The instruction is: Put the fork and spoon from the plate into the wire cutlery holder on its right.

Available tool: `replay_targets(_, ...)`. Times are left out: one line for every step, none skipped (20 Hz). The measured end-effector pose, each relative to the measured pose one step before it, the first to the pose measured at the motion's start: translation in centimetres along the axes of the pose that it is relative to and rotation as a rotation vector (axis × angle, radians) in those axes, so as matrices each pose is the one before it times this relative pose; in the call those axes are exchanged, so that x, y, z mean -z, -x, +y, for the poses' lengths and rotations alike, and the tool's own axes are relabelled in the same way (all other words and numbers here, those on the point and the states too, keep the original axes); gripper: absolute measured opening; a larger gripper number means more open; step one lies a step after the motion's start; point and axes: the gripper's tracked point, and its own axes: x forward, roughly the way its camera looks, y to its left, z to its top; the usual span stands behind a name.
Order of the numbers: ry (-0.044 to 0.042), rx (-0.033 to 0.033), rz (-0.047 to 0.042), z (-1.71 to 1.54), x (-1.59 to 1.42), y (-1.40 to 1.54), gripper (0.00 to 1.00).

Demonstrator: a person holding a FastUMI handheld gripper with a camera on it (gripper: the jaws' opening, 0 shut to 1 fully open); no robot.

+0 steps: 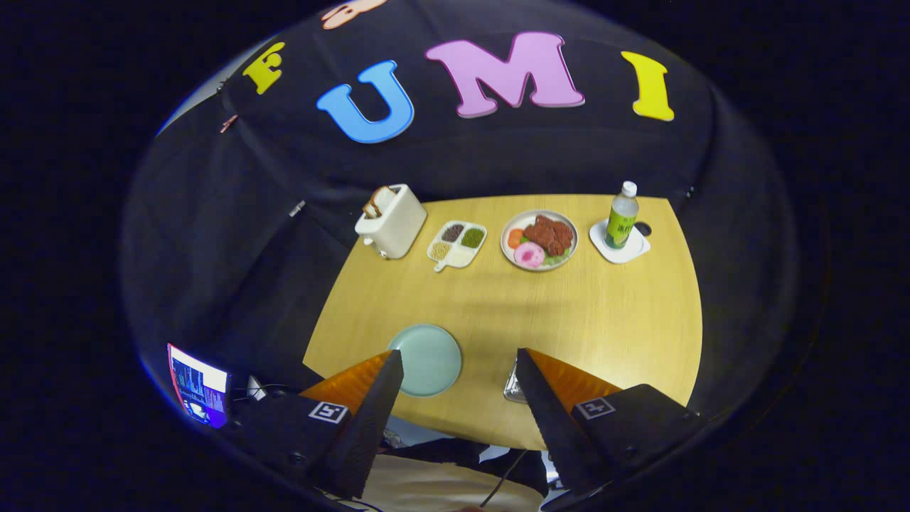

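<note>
A pale green plate (426,359) lies on the near part of the wooden table (604,320), just beyond my left fingertip. Its visible surface is bare; I see no fork or spoon on it. A bit of the wire cutlery holder (513,387) peeks out beside my right finger, to the right of the plate; the finger hides most of it. My gripper (461,366) hangs high above the table's near edge, open wide, with nothing between its fingers.
Along the far side stand a white toaster (391,220) with bread, a divided dish of grains (457,244), a plate of food (539,240) and a green bottle (622,217) on a white coaster. A lit screen (199,384) sits off the table's near left.
</note>
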Motion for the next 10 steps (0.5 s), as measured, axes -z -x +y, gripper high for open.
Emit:
replay_targets(0.02660,0.00273,-0.05857,0.589,-1.322,0.653,0.99)
replay_targets(0.02818,0.00665,-0.05021,0.541,-1.123,0.797,0.99)
replay_targets(0.02468,0.01337,-0.04645,0.392,-0.978,0.572,0.99)
replay_targets(0.01951,0.01673,-0.06053,0.422,-1.307,0.532,0.99)
replay_targets(0.02494,0.00814,-0.05533,0.396,-1.366,0.433,0.99)
replay_targets(0.02575,0.01083,-0.04613,0.319,-1.146,0.470,0.99)
replay_targets(0.01382,0.01088,-0.04693,0.267,-1.416,0.440,0.99)
replay_targets(0.00640,0.00550,-0.04211,0.420,-0.975,0.215,0.99)
replay_targets(-0.00623,0.00595,-0.05055,0.328,-1.223,0.221,0.99)
replay_targets(-0.00862,0.00813,-0.04742,0.177,-0.968,0.050,0.99)
